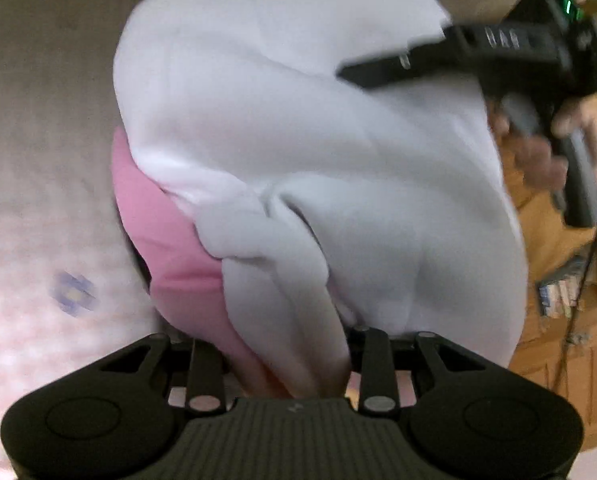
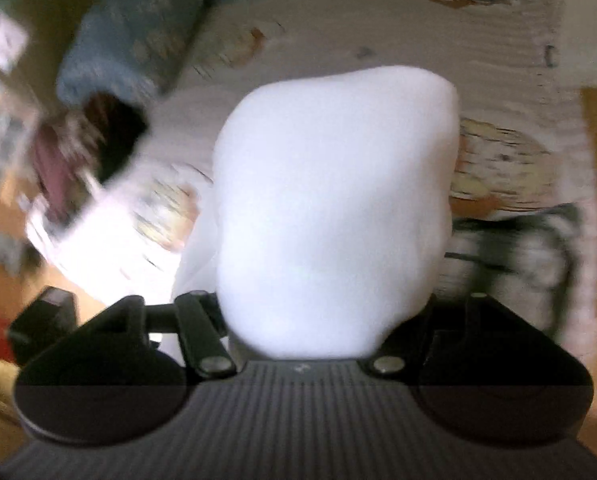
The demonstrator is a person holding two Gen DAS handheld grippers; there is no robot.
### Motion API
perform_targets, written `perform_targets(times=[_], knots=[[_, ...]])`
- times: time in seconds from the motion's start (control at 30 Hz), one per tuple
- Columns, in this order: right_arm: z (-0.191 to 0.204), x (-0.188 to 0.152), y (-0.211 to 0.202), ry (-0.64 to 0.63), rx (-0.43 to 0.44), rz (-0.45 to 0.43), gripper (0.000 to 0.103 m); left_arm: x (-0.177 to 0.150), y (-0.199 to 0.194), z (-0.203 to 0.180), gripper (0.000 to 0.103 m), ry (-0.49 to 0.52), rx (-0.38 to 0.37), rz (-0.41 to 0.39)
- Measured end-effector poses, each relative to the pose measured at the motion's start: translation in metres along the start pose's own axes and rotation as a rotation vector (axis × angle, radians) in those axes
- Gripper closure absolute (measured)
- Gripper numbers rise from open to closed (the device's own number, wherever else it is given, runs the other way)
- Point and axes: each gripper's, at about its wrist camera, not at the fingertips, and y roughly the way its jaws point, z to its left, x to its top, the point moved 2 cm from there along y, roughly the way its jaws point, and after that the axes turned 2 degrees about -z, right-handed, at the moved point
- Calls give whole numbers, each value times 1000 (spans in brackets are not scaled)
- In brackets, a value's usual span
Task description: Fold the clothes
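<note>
A pale bedspread (image 2: pixel 378 36) with faded printed motifs covers the bed, and it looks pinkish with a small blue mark (image 1: pixel 73 293) in the left view. A blue pillow (image 2: pixel 130 36) lies at its far left, blurred. Orange-brown floor (image 1: pixel 554 240) shows beside the bed.

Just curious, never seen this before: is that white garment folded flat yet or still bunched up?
Still bunched up. The white garment hangs in rumpled rolls with pink fabric showing, gathered into the left claw; no flat, squared fold appears.

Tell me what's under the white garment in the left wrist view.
A pink fabric piece pokes out from beneath the white fleece garment on its left side. How far it runs underneath, and the left claw's fingertips, are covered.
</note>
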Motion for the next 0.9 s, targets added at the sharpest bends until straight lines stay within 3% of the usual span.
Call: perform_targets(times=[0.1,0.17,0.3,0.37,0.47,0.6,0.63,0.7,0.8,0.9], knots=[[-94,-27,57,-16,-184,57,27,-21,85,-13,69,34,153,94],[-152,-46,92,62,-291,59,22,-25,94,-21,68,105,211,81],[-212,-59,83,309,-163,-60,19,-27,50,-32,68,135,219,98],[-209,-56,67,312,-149,-64,19,-13,20,-35,67,150,259,75],[-187,-47,38,274,-227,-63,19,18,-13,-38,62,149,295,-25],[-127,-38,-24,58,-368,-195,20,71,-14,-39,61,165,341,-126],[-107,-41,-38,11,-373,-258,21,77,-4,-37,61,178,339,-117],[-73,-51,-49,-52,-272,-304,35,86,18,-33,60,197,332,-93],[-51,-90,-11,-28,-127,-147,52,60,69,-9,59,143,322,72],[-51,-149,34,-109,-208,-62,55,12,111,11,49,139,391,253]])
